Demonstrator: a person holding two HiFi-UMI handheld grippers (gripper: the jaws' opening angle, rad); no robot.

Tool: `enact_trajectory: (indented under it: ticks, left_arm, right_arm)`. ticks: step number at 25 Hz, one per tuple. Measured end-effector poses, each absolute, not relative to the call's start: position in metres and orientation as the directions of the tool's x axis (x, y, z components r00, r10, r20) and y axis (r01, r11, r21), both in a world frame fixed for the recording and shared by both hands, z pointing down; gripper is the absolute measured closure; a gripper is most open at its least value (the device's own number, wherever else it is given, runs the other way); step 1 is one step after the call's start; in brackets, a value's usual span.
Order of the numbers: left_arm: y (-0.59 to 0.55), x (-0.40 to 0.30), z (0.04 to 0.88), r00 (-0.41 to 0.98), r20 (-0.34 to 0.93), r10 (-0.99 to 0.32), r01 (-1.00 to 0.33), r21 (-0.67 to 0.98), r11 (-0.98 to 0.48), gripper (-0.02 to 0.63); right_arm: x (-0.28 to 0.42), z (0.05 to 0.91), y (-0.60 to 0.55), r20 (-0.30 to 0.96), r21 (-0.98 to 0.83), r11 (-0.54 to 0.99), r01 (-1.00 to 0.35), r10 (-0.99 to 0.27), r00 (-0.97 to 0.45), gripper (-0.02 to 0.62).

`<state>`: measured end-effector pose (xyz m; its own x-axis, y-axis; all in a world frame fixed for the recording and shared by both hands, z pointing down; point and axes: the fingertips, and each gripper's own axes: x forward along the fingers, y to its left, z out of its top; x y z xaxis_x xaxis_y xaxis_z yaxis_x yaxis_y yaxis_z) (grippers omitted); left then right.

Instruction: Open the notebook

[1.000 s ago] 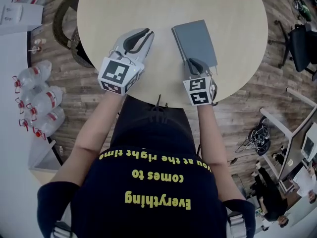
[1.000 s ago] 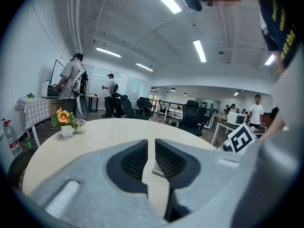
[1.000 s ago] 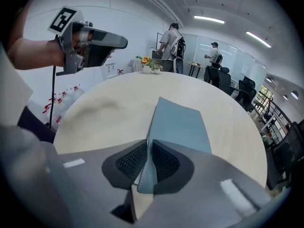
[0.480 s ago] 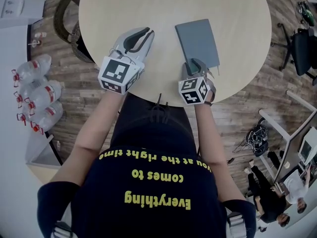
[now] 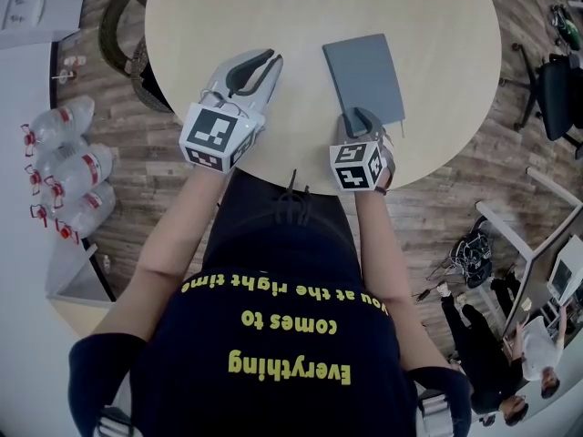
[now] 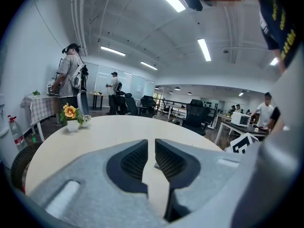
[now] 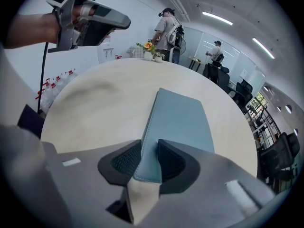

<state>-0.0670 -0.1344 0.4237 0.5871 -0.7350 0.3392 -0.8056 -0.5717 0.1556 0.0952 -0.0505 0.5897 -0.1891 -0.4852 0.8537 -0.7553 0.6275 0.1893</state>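
Observation:
A grey-blue notebook lies closed on the round beige table, right of centre. My right gripper points steeply down at its near corner. In the right gripper view the notebook's corner and spine edge stand between the jaws of that gripper. These jaws have just been opening, and I see no firm squeeze on the cover. My left gripper hovers over bare table to the left, its jaws nearly together with nothing between them. It also shows in the right gripper view.
A small pot with an orange flower stands at the table's far edge. Water bottles lie on the floor at left. An office chair is at right. People stand at desks in the background.
My right gripper has sunk a little at the notebook's near corner and its marker cube has tilted. The left gripper has stayed where it was.

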Motion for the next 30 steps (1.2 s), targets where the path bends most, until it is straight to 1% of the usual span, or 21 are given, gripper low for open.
enact_trajectory:
  ticks: [4, 7, 11, 17, 25, 30]
  left_arm:
    - [-0.135, -0.068, 0.423, 0.581, 0.34, -0.739, -0.81, 0.153, -0.566, 0.557]
    - [-0.135, -0.07, 0.42, 0.58, 0.336, -0.742, -0.811, 0.153, -0.565, 0.557]
    - [-0.134, -0.074, 0.421, 0.577, 0.335, -0.745, -0.813, 0.154, -0.561, 0.558]
    - [-0.132, -0.074, 0.421, 0.582, 0.328, -0.744, -0.81, 0.157, -0.565, 0.558]
    - [-0.131, -0.066, 0.416, 0.598, 0.316, -0.737, -0.798, 0.152, -0.583, 0.558]
    - [-0.132, -0.061, 0.413, 0.605, 0.312, -0.732, -0.792, 0.147, -0.592, 0.559]
  right_arm:
    - [0.091, 0.583, -0.048, 0.838, 0.199, 0.642, -0.74, -0.503, -0.211, 0.528]
    - [0.092, 0.575, -0.048, 0.825, 0.22, 0.643, -0.734, -0.524, -0.212, 0.545]
    - [0.104, 0.558, -0.053, 0.809, 0.185, 0.607, -0.773, -0.54, -0.231, 0.552]
    - [0.116, 0.527, -0.058, 0.765, 0.049, 0.528, -0.848, -0.565, -0.308, 0.556]
    - [0.114, 0.474, -0.063, 0.713, -0.015, 0.495, -0.869, -0.603, -0.356, 0.56]
    - [0.138, 0.458, -0.069, 0.687, -0.078, 0.415, -0.907, -0.637, -0.351, 0.56]
